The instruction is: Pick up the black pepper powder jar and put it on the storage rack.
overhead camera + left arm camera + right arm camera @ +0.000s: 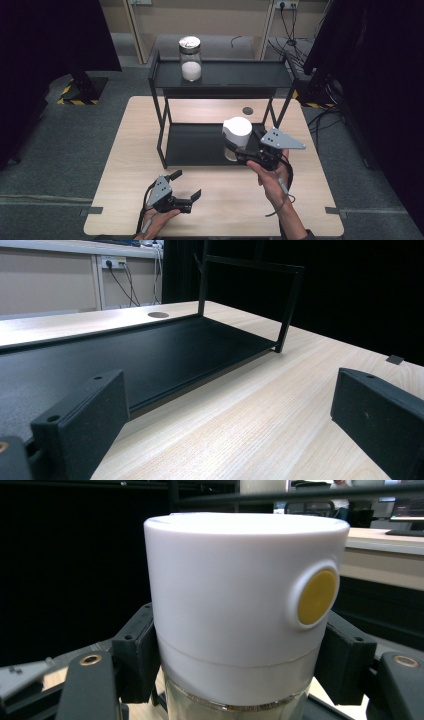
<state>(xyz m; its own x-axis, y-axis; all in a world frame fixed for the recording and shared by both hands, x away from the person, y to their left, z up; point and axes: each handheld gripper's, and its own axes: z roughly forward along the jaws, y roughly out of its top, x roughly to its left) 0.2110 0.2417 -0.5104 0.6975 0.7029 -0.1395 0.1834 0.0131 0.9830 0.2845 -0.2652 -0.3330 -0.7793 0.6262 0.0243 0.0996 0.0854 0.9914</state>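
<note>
A glass container with a white lid [237, 131] hangs above the right end of the black rack's lower shelf [195, 145], and my right gripper [234, 150] is shut on it. In the right gripper view the white lid [235, 600] carries a yellow round button on its side, and both black jaws press on the container just under the lid. My left gripper [188, 184] rests low over the table's front left with its jaws open and nothing between them. Its black fingers [85, 420] frame bare wood and the lower shelf [140, 360].
A glass jar with a metal lid and white powder [190, 58] stands on the rack's top shelf [235, 75]. The light wooden table [115, 165] has a round cable hole [247, 110] behind the rack. Dark curtains and stands flank the table.
</note>
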